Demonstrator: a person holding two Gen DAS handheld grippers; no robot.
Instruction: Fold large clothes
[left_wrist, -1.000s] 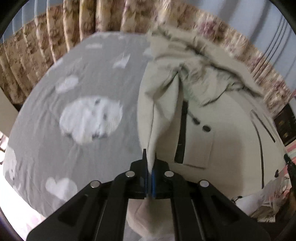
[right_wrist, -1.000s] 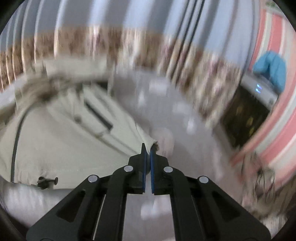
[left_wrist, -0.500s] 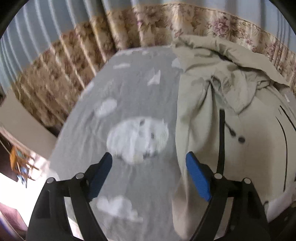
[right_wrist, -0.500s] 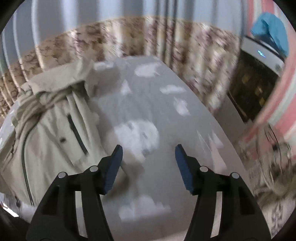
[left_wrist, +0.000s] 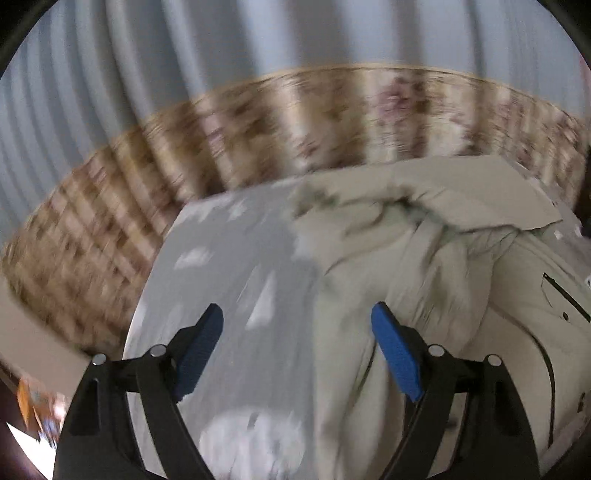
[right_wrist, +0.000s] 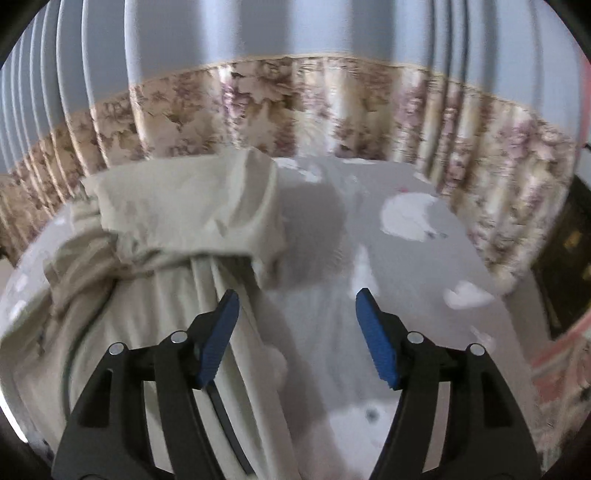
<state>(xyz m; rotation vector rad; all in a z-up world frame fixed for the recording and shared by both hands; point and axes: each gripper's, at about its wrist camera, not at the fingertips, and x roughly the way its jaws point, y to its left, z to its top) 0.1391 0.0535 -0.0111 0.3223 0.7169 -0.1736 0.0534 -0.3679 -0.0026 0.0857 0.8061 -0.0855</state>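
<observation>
We see the beige coat (left_wrist: 436, 280) lying on the bed (left_wrist: 236, 266), its long axis running away from us toward the curtain (right_wrist: 295, 110). The hood (right_wrist: 184, 206) lies bunched at the far end, near the curtain, and the dark zipper line (right_wrist: 221, 406) runs lengthwise along the body toward us. In the left wrist view the coat fills the right half of the grey sheet; in the right wrist view it fills the left half.

Our left tool (left_wrist: 297, 347) stands wide with nothing between its blue pads, one pad over bare sheet, the other over coat cloth. Our right tool (right_wrist: 297, 339) is opening and also grips nothing; its left pad hangs over the coat's edge, though blur keeps us from saying whether it touches. A dark cabinet (right_wrist: 569, 258) stands right of the bed.
</observation>
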